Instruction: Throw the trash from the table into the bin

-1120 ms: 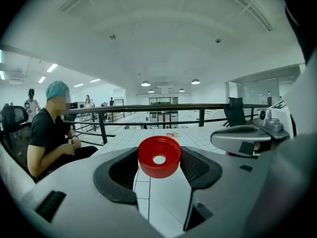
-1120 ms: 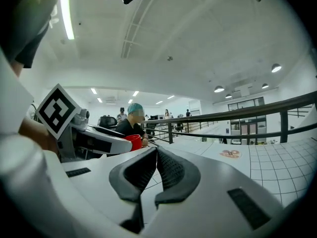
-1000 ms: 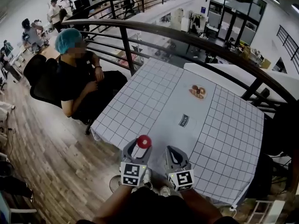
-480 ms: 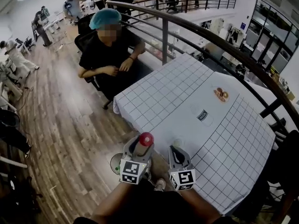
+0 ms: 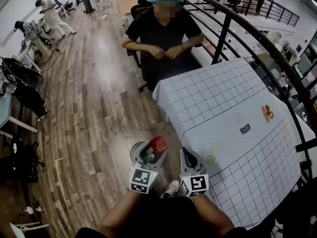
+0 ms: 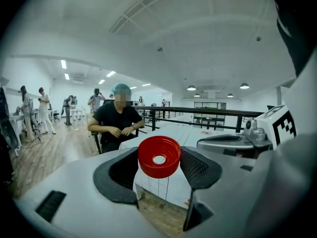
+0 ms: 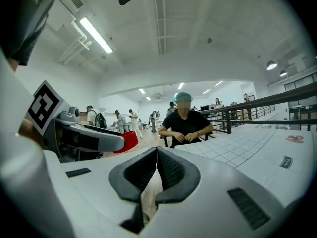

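Left gripper (image 5: 151, 153) clamped on red-capped bottle (image 5: 158, 144), above the floor; right gripper (image 5: 186, 155) pinched together, empty. Bin rim (image 5: 134, 148) peeks at bottle's 9 o'clock: centre over its mouth, then release low.

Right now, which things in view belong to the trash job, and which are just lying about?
Job: red-capped bottle, held by left gripper; labelled bottle, two clear round pieces, orange-brown item, all on the table.
Not: seated person, railing, distant people.
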Action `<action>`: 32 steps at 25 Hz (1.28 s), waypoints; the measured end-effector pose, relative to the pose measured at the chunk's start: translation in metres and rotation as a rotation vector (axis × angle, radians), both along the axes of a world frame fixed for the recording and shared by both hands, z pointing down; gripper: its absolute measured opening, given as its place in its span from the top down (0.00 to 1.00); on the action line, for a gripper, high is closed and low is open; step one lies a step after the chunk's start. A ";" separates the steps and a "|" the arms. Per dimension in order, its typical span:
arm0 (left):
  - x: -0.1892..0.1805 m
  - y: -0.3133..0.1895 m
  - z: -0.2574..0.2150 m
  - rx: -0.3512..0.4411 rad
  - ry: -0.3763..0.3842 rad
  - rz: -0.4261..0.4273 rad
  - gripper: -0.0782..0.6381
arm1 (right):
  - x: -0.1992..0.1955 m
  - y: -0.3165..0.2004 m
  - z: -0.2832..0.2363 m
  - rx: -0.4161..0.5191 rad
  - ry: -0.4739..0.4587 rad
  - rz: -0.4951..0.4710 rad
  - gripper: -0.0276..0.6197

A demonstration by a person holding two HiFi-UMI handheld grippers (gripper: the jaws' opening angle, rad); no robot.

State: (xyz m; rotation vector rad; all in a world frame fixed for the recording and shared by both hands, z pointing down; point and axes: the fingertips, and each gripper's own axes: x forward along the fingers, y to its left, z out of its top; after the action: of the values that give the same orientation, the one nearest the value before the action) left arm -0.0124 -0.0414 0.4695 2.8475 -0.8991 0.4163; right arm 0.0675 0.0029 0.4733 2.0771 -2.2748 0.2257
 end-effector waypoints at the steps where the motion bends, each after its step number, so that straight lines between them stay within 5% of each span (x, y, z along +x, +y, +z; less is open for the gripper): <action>1: -0.009 -0.003 0.001 0.002 -0.001 -0.013 0.50 | -0.008 -0.006 0.001 -0.003 0.001 -0.018 0.92; 8: -0.045 -0.024 0.012 0.007 -0.046 -0.103 0.50 | -0.035 -0.042 0.005 -0.033 -0.005 -0.109 0.92; 15: -0.128 -0.048 0.060 -0.046 -0.081 -0.146 0.50 | -0.116 -0.075 0.033 -0.074 -0.002 -0.160 0.92; 32: -0.191 -0.079 0.199 -0.207 -0.136 -0.201 0.50 | -0.166 -0.085 0.140 -0.241 -0.022 -0.166 0.92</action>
State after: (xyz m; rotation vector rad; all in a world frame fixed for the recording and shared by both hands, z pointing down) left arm -0.2031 -0.1203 0.6683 2.5380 -1.0849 0.6425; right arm -0.0981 -0.0817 0.6135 1.7688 -2.2865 0.4891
